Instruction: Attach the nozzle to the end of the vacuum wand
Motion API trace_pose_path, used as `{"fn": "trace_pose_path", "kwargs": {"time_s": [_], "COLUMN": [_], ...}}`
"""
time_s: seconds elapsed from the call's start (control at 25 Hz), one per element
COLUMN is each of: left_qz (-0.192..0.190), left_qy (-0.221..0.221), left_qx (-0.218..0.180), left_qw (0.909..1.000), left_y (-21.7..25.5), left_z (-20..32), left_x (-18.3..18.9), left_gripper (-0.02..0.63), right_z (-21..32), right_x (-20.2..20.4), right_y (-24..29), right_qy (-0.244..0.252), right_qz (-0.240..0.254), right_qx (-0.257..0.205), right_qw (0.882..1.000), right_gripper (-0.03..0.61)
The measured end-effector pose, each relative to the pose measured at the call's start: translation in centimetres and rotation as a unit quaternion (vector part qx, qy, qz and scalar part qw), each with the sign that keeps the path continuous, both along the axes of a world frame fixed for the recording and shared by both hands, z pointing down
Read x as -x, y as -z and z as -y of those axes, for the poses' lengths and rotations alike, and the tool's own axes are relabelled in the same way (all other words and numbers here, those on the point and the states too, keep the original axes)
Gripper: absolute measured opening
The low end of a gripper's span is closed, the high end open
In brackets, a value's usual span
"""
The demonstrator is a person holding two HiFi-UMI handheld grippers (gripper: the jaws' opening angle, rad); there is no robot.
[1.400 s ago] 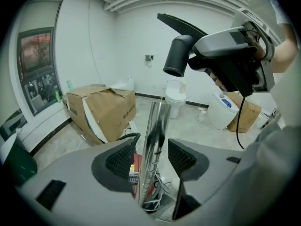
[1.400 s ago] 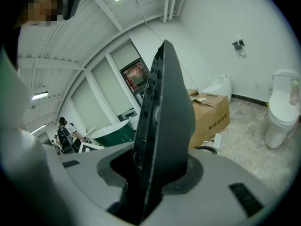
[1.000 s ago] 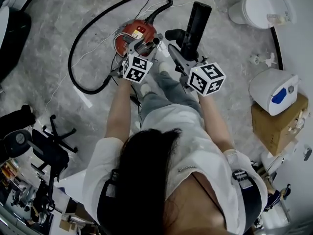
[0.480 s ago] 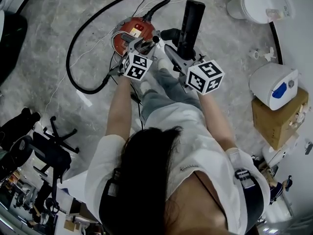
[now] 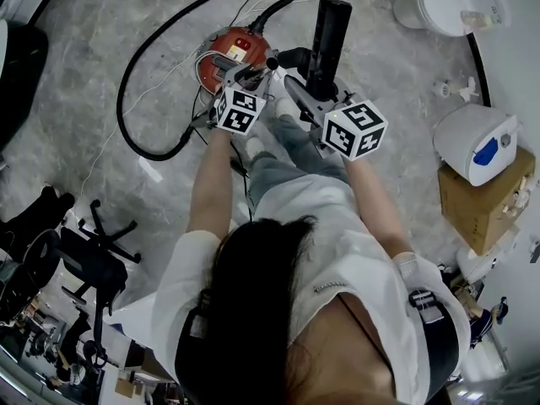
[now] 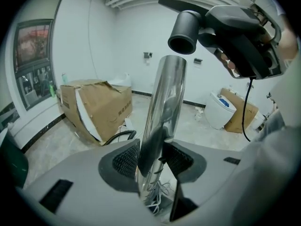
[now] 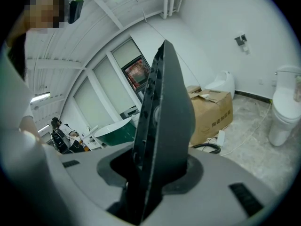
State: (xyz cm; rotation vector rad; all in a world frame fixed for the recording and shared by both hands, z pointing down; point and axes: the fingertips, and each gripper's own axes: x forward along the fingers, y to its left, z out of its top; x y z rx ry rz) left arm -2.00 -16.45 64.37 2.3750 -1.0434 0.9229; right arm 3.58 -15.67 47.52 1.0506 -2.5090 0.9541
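Observation:
In the left gripper view a chrome vacuum wand (image 6: 162, 107) stands upright between the pads of my left gripper (image 6: 153, 159). Its jaws are closing and the pads press on the tube. Just above the wand's open end hangs the round socket (image 6: 183, 32) of the black floor nozzle (image 6: 237, 34), a small gap apart. My right gripper (image 7: 150, 173) is shut on that nozzle (image 7: 162, 126), which fills its view. From the head view the left gripper (image 5: 253, 74) and right gripper (image 5: 316, 99) sit side by side, with the nozzle (image 5: 327, 36) pointing away.
A red vacuum body (image 5: 229, 53) with its looping black hose (image 5: 135, 74) lies on the floor ahead. A toilet (image 5: 439, 7), a white appliance (image 5: 477, 146) and a cardboard box (image 5: 481, 201) stand at the right. An office chair (image 5: 93, 260) is at the left.
The left gripper has settled slightly lower on the wand. The right gripper and the nozzle have stayed where they were.

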Motion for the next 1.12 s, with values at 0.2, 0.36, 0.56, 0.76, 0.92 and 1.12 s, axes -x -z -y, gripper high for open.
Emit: {"fn": "trace_pose_path", "kwargs": {"time_s": [0.2, 0.36, 0.56, 0.76, 0.92, 1.12], "left_qz": [0.014, 0.017, 0.022, 0.016, 0.015, 0.015], "left_qy": [-0.008, -0.006, -0.009, -0.007, -0.005, -0.004], "left_qx": [-0.007, -0.012, -0.017, -0.026, -0.03, -0.032], "left_qw": [0.9999, 0.9998, 0.9996, 0.9995, 0.9994, 0.9994], "left_y": [0.4, 0.9, 1.2, 1.9, 2.2, 2.7], "left_z": [-0.3, -0.9, -2.1, -3.0, -3.6, -4.2], "left_x": [0.2, 0.1, 0.2, 1.2, 1.5, 1.8], "left_gripper": [0.155, 0.155, 0.153, 0.153, 0.153, 0.153], "right_z": [-0.4, -0.7, -1.9, -3.6, -4.6, -5.2], "right_x": [0.1, 0.3, 1.0, 2.3, 3.0, 3.5], "right_y": [0.3, 1.0, 1.0, 0.4, 0.0, -0.2], "right_qy": [0.003, 0.008, 0.029, 0.052, 0.058, 0.064], "right_qz": [0.005, 0.009, 0.013, 0.02, 0.032, 0.034], "right_qx": [0.001, -0.005, -0.003, 0.024, 0.044, 0.057], "right_qw": [1.0, 1.0, 0.999, 0.998, 0.997, 0.996], "right_gripper": [0.156, 0.156, 0.156, 0.156, 0.156, 0.156]}}
